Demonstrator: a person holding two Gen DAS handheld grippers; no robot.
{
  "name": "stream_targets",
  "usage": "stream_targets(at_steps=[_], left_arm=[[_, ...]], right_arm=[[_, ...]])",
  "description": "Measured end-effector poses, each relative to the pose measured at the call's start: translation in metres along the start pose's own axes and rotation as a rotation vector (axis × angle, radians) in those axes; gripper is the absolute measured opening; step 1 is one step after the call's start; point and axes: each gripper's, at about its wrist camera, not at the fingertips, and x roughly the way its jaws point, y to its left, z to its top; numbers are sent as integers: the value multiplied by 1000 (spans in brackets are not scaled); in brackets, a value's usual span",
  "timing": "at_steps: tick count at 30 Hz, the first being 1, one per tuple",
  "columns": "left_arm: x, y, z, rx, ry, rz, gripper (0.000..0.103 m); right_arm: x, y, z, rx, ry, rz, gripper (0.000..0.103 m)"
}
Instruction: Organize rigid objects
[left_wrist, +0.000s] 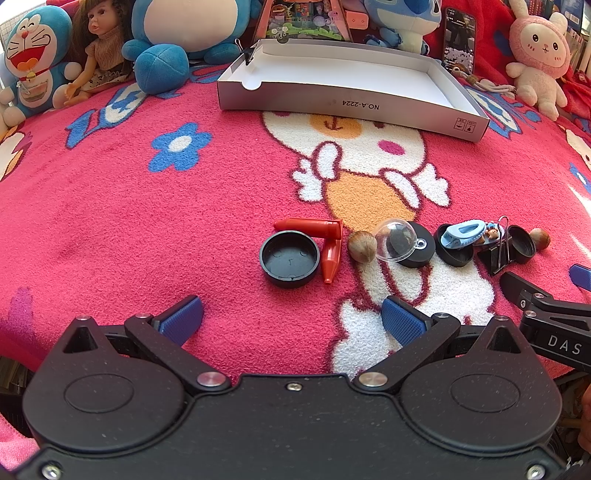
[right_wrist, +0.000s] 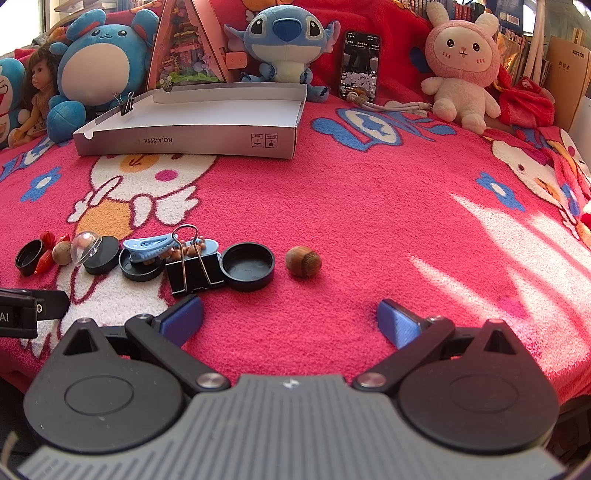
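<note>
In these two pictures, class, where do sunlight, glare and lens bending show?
Right wrist view: bright sun stripes bleach the pink fleece blanket at right. Left wrist view: a highlight glints on the clear plastic dome; the long white cardboard box bows from fisheye distortion.

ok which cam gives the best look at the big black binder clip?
Right wrist: the binder clip sits near and unobstructed, body and wire handles clear. In the left wrist view it is small at the right, squeezed between black caps.
</note>
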Motion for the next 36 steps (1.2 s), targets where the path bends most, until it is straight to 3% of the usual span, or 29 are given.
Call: stream_targets(at_steps=[11,18,22,26,27,29,30,33,36], left_arm=[[-4,4,-5,27,-29,-26,103],[-8,4,-15,20,-92,-24,103],[-15,9,-18,13,-125,-37,92],[-23,7,-22,61,-180,-38,65],[-26,7,-22,63,-195,-34,55],[-28,8,-22,58,-210,-23,45],[-28,9,-21,52,-218,-19,44],[-28,13,-19,47,-227,-15,41],[-27,16,-16,46,-235,-19,41]], right_arm=[[-3,-2,-10,7,-51,5,103],[-6,-3,-15,18,-92,8,103],[-12,-7,-11,46,-102,45,103],[-24,-4,-12,1,-165,58,90],[-27,-3,-11,-10,-181,55,84],[-29,-5,-9,-15,-186,54,73],[-28,-6,-7,-12,-181,55,61],[-25,-11,-5,2,-166,72,43],[-24,-11,-4,8,-164,95,34]])
